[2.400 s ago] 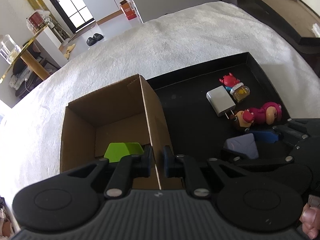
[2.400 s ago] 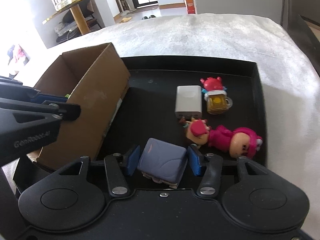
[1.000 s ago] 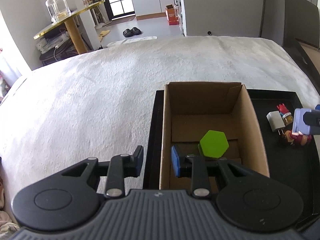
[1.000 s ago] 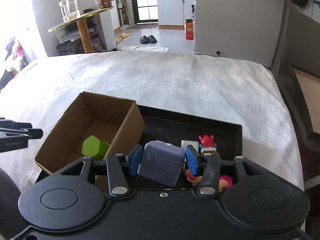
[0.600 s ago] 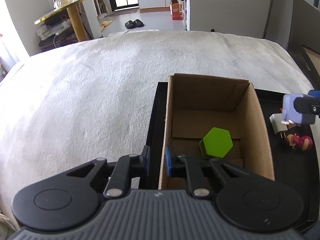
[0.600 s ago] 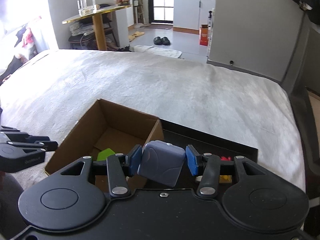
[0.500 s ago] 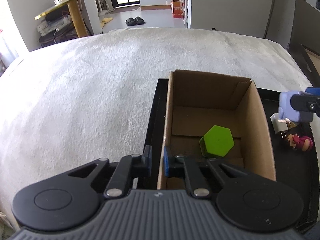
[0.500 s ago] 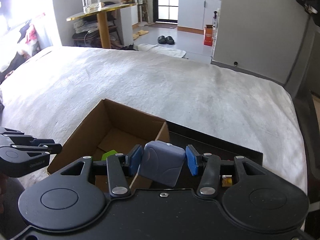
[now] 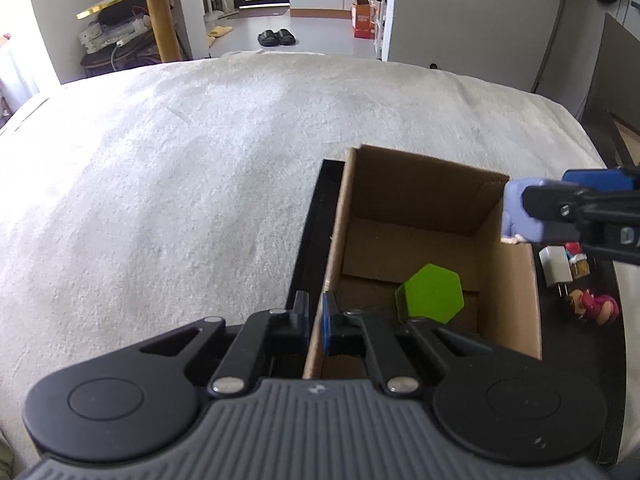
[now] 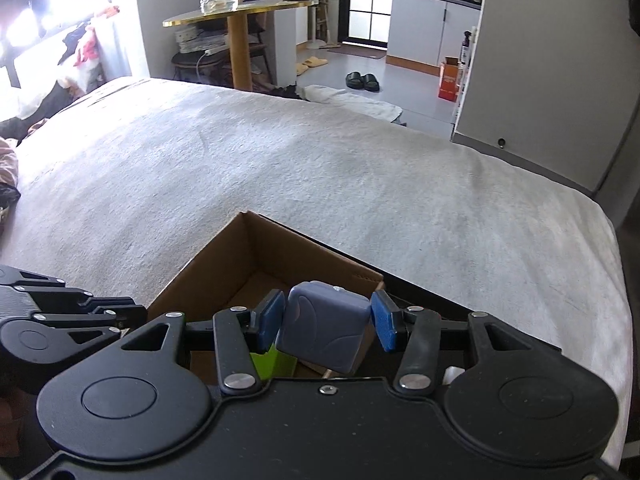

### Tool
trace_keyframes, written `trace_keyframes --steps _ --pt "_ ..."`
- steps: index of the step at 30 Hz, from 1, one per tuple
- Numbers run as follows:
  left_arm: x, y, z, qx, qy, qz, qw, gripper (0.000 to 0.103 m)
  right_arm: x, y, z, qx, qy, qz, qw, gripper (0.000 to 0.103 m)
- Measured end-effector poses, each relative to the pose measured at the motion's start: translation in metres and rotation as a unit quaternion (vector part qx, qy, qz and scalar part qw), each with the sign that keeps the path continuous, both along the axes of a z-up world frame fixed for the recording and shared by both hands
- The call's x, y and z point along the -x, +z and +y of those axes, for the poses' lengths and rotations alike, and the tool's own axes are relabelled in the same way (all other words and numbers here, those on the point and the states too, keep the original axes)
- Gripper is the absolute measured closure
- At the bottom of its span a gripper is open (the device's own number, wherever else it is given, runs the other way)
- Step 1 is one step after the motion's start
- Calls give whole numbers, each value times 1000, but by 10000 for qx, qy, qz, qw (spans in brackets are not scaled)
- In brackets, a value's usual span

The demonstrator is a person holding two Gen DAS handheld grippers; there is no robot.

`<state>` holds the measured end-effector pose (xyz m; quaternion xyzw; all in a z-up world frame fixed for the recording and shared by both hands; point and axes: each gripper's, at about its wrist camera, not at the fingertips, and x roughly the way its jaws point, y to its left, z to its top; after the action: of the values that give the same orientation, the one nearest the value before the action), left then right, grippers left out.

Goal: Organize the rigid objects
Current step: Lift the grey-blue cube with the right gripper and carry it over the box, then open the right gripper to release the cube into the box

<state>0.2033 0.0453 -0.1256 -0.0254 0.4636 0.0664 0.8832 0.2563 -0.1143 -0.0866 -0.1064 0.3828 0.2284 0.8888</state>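
Observation:
An open cardboard box stands on a black tray, with a green hexagonal block on its floor. My left gripper is shut on the box's left wall, one blue pad on each side. My right gripper is shut on a lavender-blue squarish block and holds it above the box's right wall. In the left wrist view that block hangs at the box's far right corner. The green block shows just under the right gripper.
On the tray right of the box lie a white charger, a small red figure with a beer mug and a pink doll. The tray rests on a white fuzzy blanket. A dark cabinet stands to the right.
My left gripper closed onto the box's left wall. My right gripper carried the lavender-blue block leftward from over the tray to above the box's right wall.

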Motion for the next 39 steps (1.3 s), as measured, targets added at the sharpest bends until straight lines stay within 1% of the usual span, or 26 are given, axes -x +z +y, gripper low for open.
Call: trace_keyframes --steps 3,7,10,11,16,21,27,29,33,35,36,39 --pt "0 2 6 -15 98 -9 10000 97 -3 -1 7 30 105 1 9999 56" --pt "0 -4 8 -8 131 96 9999 97 -5 -4 17 78 233 24 9997 56" --pt "1 -9 8 10 170 162 9997 97 -7 -7 23 215 318 78 9992 55" --pt "1 -10 8 11 178 172 9997 97 -6 -7 25 267 306 15 9992 55" --pt "1 -11 9 -38 189 172 9997 97 0 -6 26 409 323 -110 9986 54" --pt "1 -9 8 -99 192 157 9996 97 5 -9 23 526 340 -86 9980 53" --pt "3 -4 2 -194 155 110 9996 97 10 -7 13 476 275 -80 9985 52" --pt "5 -1 -2 -238 123 92 9996 97 12 -5 7 420 221 -105 9988 48" --pt "7 5 -12 -413 36 44 9991 96 16 -2 -6 304 103 -149 9994 44" --pt "7 8 -19 -506 -30 17 9987 93 18 -1 -14 233 21 -177 9996 39" --pt "7 10 -22 -526 -71 22 9986 93 19 -2 -18 201 -18 -174 9996 38" --pt "5 13 -33 -687 -152 71 9975 88 21 -3 -32 81 -153 -141 9998 36"
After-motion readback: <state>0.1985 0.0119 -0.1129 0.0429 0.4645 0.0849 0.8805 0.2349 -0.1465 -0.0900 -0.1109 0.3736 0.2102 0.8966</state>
